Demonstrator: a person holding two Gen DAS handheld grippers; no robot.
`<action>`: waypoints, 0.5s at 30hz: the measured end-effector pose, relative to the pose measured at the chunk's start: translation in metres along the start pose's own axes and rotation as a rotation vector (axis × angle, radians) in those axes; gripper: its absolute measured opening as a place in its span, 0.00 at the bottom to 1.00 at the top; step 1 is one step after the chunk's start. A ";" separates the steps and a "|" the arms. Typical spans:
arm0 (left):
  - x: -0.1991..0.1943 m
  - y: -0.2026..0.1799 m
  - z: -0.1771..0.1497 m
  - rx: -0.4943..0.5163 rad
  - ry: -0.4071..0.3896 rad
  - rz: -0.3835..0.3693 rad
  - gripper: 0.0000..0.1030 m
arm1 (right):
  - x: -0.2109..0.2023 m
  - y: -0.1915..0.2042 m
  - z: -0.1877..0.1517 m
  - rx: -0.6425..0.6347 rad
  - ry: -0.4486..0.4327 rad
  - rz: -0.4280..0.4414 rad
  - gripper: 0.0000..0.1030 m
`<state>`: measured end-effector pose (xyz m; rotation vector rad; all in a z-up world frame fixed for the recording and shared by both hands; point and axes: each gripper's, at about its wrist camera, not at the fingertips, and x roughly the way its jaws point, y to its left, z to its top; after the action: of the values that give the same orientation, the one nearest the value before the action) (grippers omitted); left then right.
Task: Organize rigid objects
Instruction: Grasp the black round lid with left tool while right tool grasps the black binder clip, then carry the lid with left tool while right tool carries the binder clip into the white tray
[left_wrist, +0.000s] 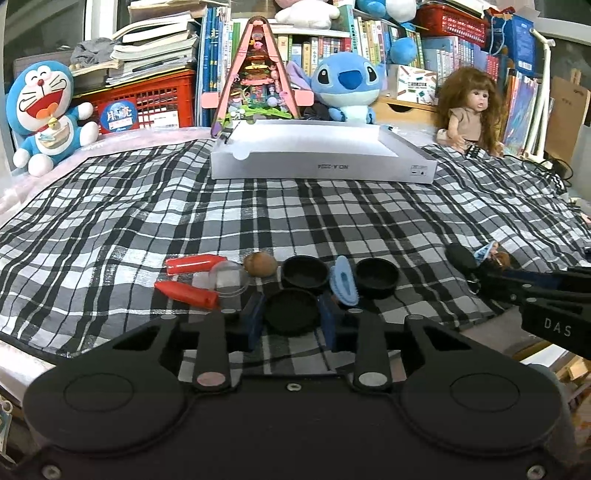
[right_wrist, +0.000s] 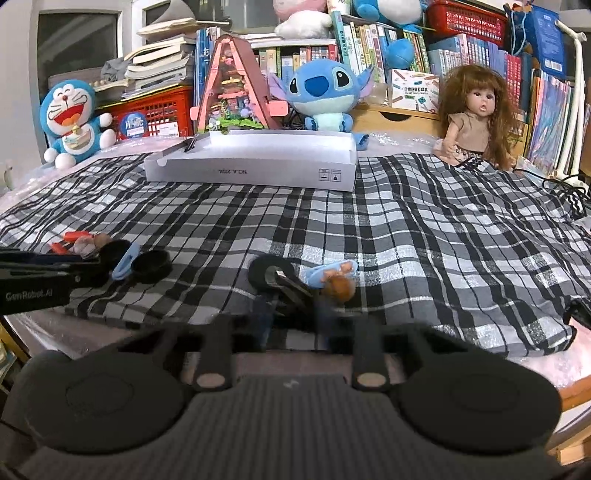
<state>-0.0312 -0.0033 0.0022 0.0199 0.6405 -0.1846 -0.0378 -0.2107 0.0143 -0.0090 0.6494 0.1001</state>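
Left gripper (left_wrist: 291, 314) fingers clamped on a black round lid (left_wrist: 291, 311) at the near edge of the plaid-covered bed (left_wrist: 295, 221), white tray (left_wrist: 321, 157) lying straight ahead and well apart; right gripper (right_wrist: 291, 295) fingers pinched on a dark keychain piece (right_wrist: 286, 282).

Motion blur is smearing the right gripper's fingers (right_wrist: 264, 314) in its own view, hiding what they are pressing on; the small figurine (right_wrist: 338, 286) beside them is reading only as an orange-brown smudge; the left gripper (right_wrist: 48, 271) is being cropped by the picture's left edge
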 end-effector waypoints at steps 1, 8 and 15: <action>-0.001 0.000 0.001 -0.001 0.000 -0.004 0.29 | -0.001 0.000 0.001 0.005 0.000 0.009 0.25; -0.009 0.000 0.011 -0.013 -0.020 -0.022 0.29 | -0.007 0.000 0.010 0.019 -0.023 0.036 0.23; -0.001 0.004 0.034 -0.033 -0.025 -0.033 0.29 | -0.005 -0.003 0.026 0.038 -0.052 0.052 0.22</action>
<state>-0.0109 -0.0015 0.0296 -0.0251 0.6194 -0.2060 -0.0264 -0.2131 0.0378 0.0472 0.6000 0.1377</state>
